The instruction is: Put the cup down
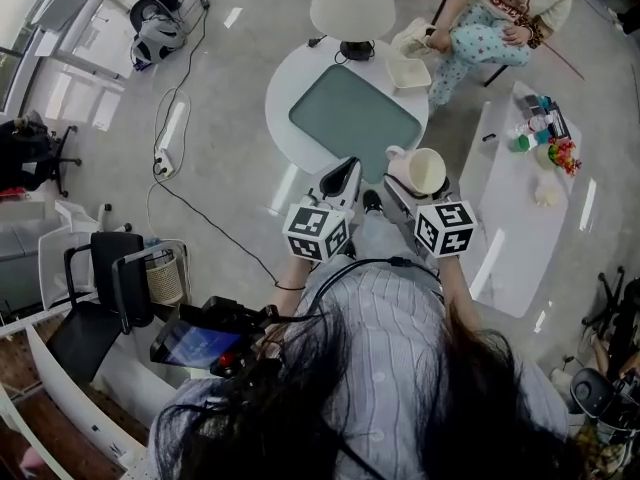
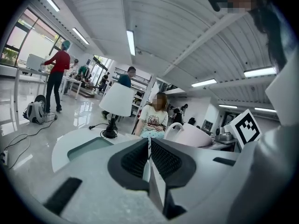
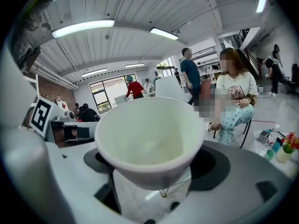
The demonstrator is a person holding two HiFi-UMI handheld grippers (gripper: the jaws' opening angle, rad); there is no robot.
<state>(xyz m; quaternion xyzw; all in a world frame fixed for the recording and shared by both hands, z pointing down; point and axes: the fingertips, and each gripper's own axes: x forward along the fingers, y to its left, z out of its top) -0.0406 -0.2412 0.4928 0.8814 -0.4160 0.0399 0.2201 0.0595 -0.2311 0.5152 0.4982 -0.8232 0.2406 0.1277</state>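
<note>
A person (image 1: 380, 368) stands at the near edge of a round white table (image 1: 290, 83) with a gripper in each hand. Long dark hair and a striped shirt cover both hands in the head view, leaving only the marker cubes and jaws showing. The right gripper (image 1: 408, 183) is clamped on a white cup (image 1: 425, 171), mouth up and empty. In the right gripper view the cup's bowl fills the space between the jaws and hides their tips and the point of grip. The cup hangs at the table's near right rim, and no view settles whether it is over the top or just off the edge. Its handle turns toward the table. The left gripper (image 1: 345, 173) is just beside it on the table's near side, its ribbed pads pressed together on nothing. The cup shows past that gripper's right shoulder in its own view. A grey-green mat (image 1: 355, 108) covers the middle of the table. A white-shaded lamp (image 1: 350, 3) stands at the far edge, its top cut off by the frame. Beyond the table's far right rim sits a person in patterned trousers (image 1: 490, 28).
</note>
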